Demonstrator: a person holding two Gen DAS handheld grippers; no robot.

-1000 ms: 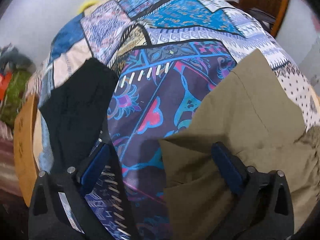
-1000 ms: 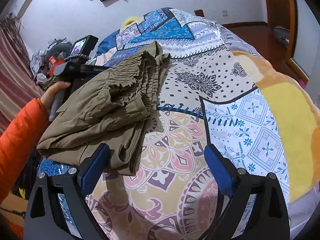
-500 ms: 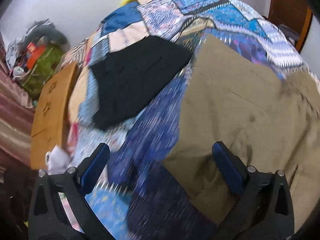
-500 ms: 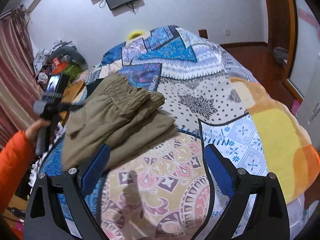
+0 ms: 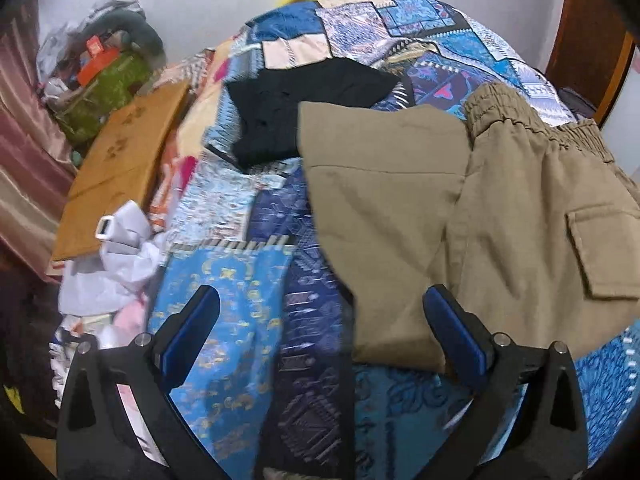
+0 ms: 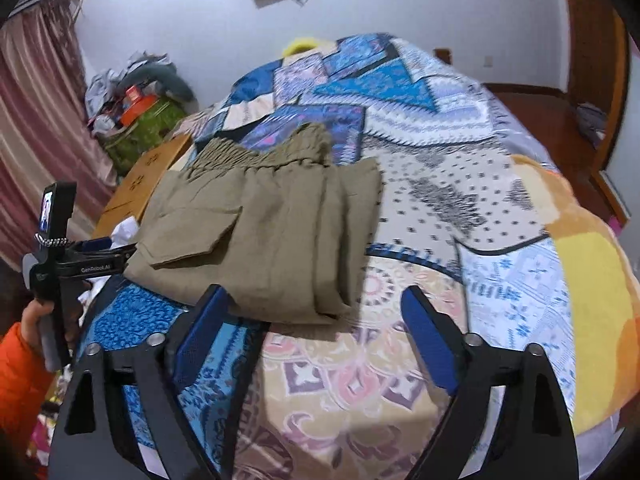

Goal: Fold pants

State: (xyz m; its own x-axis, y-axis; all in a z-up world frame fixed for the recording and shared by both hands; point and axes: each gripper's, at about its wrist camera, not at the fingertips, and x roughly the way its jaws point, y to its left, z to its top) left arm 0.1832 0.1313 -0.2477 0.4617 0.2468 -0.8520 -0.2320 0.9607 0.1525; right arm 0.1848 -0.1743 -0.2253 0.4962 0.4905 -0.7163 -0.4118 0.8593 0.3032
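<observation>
Folded khaki pants [image 6: 272, 232] lie flat on the patterned quilt [image 6: 400, 140], elastic waistband at the far end and a flap pocket on top. My right gripper [image 6: 316, 320] hovers at their near edge, and its jaws are closing. The pants' near fold reaches between the fingers, but the pads do not press on it. In the left wrist view the pants [image 5: 440, 220] fill the right side. My left gripper [image 5: 320, 320] stands open over bare quilt [image 5: 224, 340], its right finger above the pants' near corner. A hand in an orange sleeve [image 6: 20, 368] holds the left gripper's handle [image 6: 52, 248].
A black garment [image 5: 304, 112] lies on the quilt beyond the pants. A wooden board [image 5: 120, 160] and white plastic bags [image 5: 116, 264] sit off the bed's left side. Clutter [image 5: 100, 68] fills the corner by the pink curtain [image 6: 32, 128]. An orange-yellow blanket [image 6: 592, 280] lies at the right.
The bunched pants now lie flat and neatly folded. My left gripper has pulled back to their left edge, open. The right gripper's jaws have narrowed a little.
</observation>
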